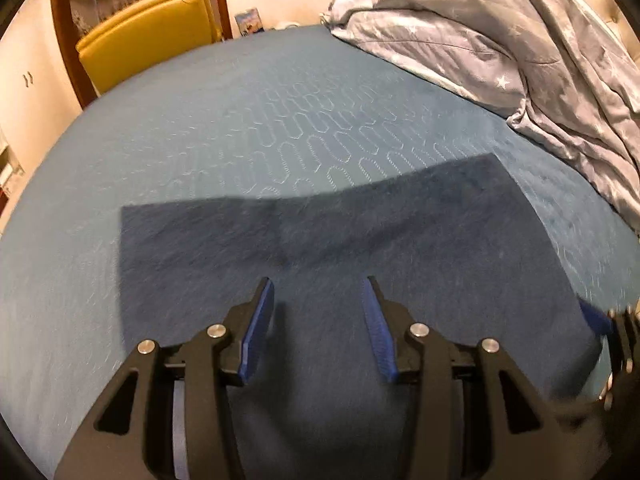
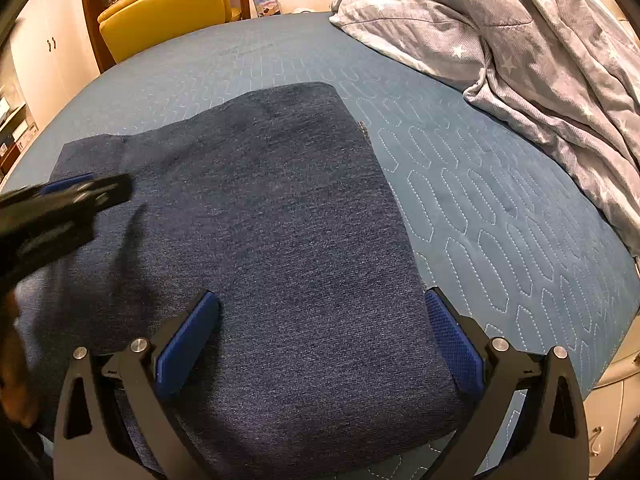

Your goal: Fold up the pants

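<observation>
Dark blue pants (image 2: 280, 220), folded flat on the quilted blue bedspread (image 2: 500, 200). Under and ahead of the left gripper (image 1: 318, 292): same denim, jaws partly apart, nothing pinched between the blue pads. Right gripper (image 2: 320, 304): jaws spread wide, straddling the near end of the fold, gripping nothing. Beyond the jaws, up right: star-print duvet (image 2: 540, 40).

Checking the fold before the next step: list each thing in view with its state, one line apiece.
pants: dark blue, folded, lying flat on the bed.
left claw: open, nothing between the pads, above the pants.
right claw: wide open, straddling the pants' near right edge, not pinching.
quilted bedcover: spread smooth.
star-print duvet: bunched up at the bed's far right.
yellow chair: upright beyond the bed.
</observation>
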A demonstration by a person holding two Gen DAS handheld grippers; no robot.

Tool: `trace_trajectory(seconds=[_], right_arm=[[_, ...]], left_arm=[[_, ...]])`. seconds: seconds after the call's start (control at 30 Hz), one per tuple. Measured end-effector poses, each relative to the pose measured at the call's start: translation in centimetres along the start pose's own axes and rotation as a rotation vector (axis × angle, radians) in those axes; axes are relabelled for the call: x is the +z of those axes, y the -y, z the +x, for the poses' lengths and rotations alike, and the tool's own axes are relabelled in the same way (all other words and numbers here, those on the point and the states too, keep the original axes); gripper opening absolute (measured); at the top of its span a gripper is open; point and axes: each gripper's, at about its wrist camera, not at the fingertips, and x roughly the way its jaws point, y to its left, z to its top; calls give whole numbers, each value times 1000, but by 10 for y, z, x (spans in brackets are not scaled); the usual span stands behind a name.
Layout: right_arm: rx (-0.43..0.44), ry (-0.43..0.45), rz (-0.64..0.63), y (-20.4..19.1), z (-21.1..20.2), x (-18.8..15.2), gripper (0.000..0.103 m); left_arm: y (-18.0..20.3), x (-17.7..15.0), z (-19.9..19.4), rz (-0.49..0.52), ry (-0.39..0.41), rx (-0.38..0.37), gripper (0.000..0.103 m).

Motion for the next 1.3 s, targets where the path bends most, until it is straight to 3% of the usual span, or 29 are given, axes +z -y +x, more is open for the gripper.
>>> trace_trajectory(seconds=[0.2, 0.3, 0.43, 0.67, 0.87, 0.93, 1.1, 1.3], right_arm=[[-6, 5, -5, -1, 0, -2, 98], [-8, -3, -9, -2, -2, -2, 98], [-22, -17, -23, -1, -7, -3, 98], [-101, -39, 19, 20, -28, -15, 98], [-189, -26, 71, 42, -72, -33, 98], [-197, -9, 102, 45, -97, -38, 98], [-143, 22, 149, 39, -153, -47, 98], [-137, 89, 119, 21, -191, -47, 98]], left_arm=[[7, -45, -11, 48, -50, 14, 58], [5, -50, -17, 53, -51, 28, 65], [0, -58, -32, 48, -80, 3, 73], [-4, -82, -76, 43, -60, -63, 82], [-2, -88, -123, 32, -8, -131, 101], [-4, -89, -137, 17, 1, -152, 101], [-7, -86, -172, 12, 39, -110, 101], [-20, -79, -194, -32, 58, -94, 101]])
